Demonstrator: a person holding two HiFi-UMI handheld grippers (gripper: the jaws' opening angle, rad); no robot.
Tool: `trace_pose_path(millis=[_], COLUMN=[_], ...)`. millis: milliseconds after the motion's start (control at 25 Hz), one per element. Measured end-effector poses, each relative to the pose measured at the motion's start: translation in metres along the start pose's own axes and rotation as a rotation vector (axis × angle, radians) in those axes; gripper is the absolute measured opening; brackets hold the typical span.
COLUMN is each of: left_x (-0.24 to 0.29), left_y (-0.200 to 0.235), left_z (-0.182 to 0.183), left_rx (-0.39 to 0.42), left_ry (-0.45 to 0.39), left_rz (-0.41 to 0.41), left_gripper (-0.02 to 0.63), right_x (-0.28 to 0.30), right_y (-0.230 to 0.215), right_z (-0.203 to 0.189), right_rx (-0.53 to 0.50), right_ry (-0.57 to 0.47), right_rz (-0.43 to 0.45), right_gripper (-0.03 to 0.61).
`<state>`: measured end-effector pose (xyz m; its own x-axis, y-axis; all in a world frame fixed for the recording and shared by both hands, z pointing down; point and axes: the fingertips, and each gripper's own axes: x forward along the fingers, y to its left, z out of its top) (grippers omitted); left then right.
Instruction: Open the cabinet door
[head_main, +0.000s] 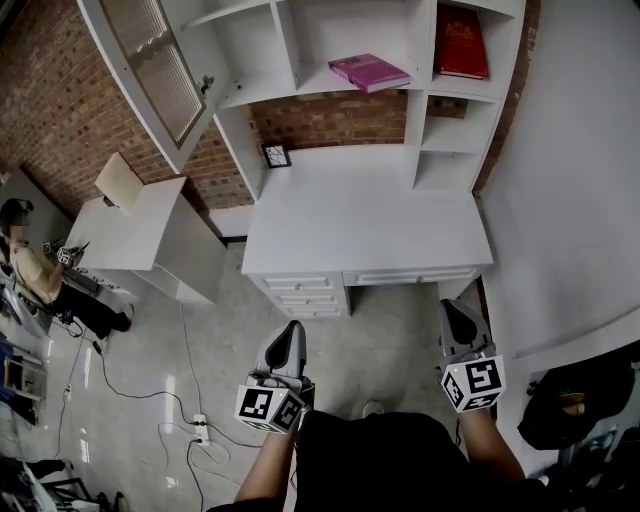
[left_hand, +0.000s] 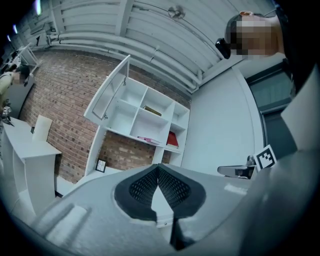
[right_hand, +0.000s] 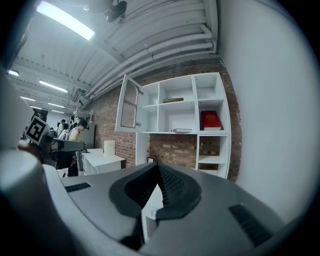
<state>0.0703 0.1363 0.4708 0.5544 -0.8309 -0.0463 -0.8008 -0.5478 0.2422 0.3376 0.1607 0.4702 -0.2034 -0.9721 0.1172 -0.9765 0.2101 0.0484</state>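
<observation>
Already the white-framed, glass-panelled cabinet door (head_main: 150, 70) stands swung wide at the upper left of the head view. The left gripper (head_main: 291, 335) and right gripper (head_main: 460, 315) have their fingers pressed together on nothing, well apart from it. Unheld, the door might drift back.

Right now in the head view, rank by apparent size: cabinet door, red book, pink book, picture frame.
1. cabinet door
2. red book
3. pink book, close to the red one
4. picture frame
</observation>
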Motion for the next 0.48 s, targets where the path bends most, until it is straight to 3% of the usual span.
trace_pose_path(millis=[480], left_x=[-0.001], left_y=[-0.016], left_z=[-0.012], left_rx=[0.016], left_ry=[0.005], left_rz=[0.021], left_gripper=[0.02], right_x=[-0.01], right_y=[-0.004], right_z=[-0.017], right_rx=[0.018], right_ry=[0.012], right_rz=[0.019], right_gripper=[0.0])
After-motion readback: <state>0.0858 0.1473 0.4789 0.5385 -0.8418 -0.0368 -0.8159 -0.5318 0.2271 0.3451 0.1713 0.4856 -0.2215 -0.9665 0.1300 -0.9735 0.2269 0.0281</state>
